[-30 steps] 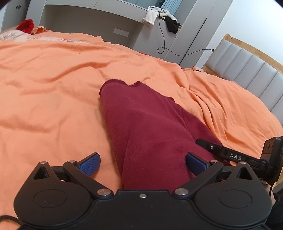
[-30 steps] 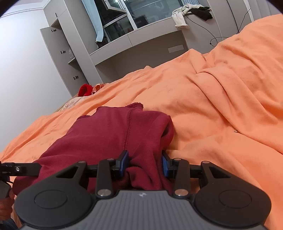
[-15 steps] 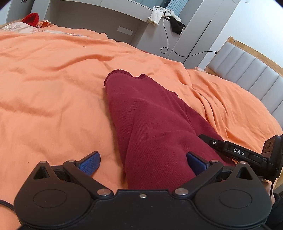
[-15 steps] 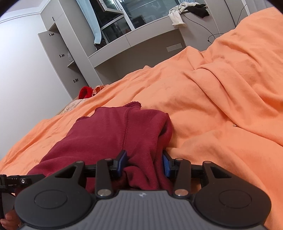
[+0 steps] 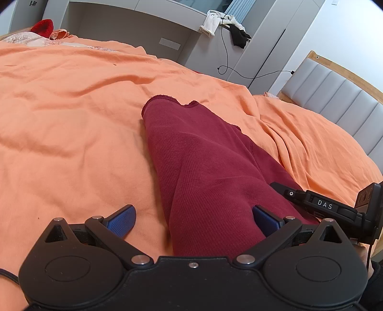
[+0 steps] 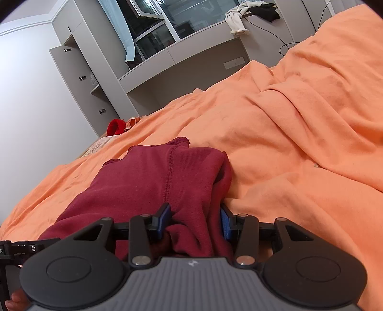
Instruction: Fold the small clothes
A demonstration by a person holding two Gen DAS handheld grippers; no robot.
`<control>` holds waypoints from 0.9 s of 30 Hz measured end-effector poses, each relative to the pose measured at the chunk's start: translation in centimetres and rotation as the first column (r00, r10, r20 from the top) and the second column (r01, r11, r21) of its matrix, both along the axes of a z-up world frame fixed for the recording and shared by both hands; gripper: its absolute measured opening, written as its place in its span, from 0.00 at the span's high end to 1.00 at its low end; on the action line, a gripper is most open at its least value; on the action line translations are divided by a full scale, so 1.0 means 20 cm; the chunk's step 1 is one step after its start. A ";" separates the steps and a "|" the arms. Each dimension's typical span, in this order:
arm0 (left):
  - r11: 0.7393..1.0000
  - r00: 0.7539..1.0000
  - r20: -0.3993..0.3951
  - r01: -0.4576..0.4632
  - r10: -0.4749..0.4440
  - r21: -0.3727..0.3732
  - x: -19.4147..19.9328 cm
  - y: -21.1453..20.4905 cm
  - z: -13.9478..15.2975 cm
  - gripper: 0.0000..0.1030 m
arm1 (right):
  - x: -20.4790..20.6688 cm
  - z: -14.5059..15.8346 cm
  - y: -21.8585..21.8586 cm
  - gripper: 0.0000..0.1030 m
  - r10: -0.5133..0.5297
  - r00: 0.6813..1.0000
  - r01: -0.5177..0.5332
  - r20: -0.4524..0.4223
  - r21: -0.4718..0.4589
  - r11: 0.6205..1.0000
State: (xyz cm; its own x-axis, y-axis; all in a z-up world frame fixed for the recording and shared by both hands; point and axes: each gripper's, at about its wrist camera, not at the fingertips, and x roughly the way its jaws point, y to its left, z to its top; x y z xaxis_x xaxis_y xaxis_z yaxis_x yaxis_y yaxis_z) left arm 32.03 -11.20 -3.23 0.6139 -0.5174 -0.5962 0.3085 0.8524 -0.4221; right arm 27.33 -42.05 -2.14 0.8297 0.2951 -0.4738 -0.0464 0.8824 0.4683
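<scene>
While one maroon garment (image 5: pixel 205 172) lies on the orange bedspread (image 5: pixel 71 114), the right gripper's (image 6: pixel 195 221) fingers pinch it and the left gripper's (image 5: pixel 194 219) fingers gape.

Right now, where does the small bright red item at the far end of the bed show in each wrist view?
Left wrist: bright red item at top left, beyond the orange bedspread.
Right wrist: left of centre, by the cabinet.
Shared landmark: white cloth on the ledge.
</scene>
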 end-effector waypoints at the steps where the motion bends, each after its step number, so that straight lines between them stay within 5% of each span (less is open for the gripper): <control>1: 1.000 1.000 0.000 0.000 0.000 0.000 0.00 0.00 0.00 0.00 | 0.00 0.00 0.00 0.54 0.000 1.000 0.000 0.000 0.001 1.000; 14: 1.000 1.000 -0.003 0.002 -0.002 0.001 0.00 0.00 0.00 0.00 | 0.00 0.00 0.00 0.54 0.001 1.000 -0.001 -0.002 -0.006 1.000; 20: 1.000 0.999 -0.034 0.014 -0.014 -0.018 0.03 0.01 0.00 0.01 | 0.00 0.02 0.03 0.65 0.015 1.000 -0.015 0.004 -0.030 0.999; 23: 0.999 0.998 -0.048 0.034 -0.036 -0.041 0.05 0.01 0.00 0.10 | -0.01 0.04 0.04 0.72 0.010 1.000 -0.010 0.016 -0.026 1.000; 25: 0.996 0.997 -0.048 0.061 -0.065 -0.068 0.04 0.01 0.00 0.31 | -0.02 0.06 0.07 0.77 0.011 0.999 -0.009 0.035 -0.058 0.998; 27: 0.996 0.997 -0.028 0.070 -0.072 -0.061 0.03 0.00 0.02 0.37 | -0.04 0.10 0.12 0.79 0.031 0.997 -0.022 0.069 -0.121 0.992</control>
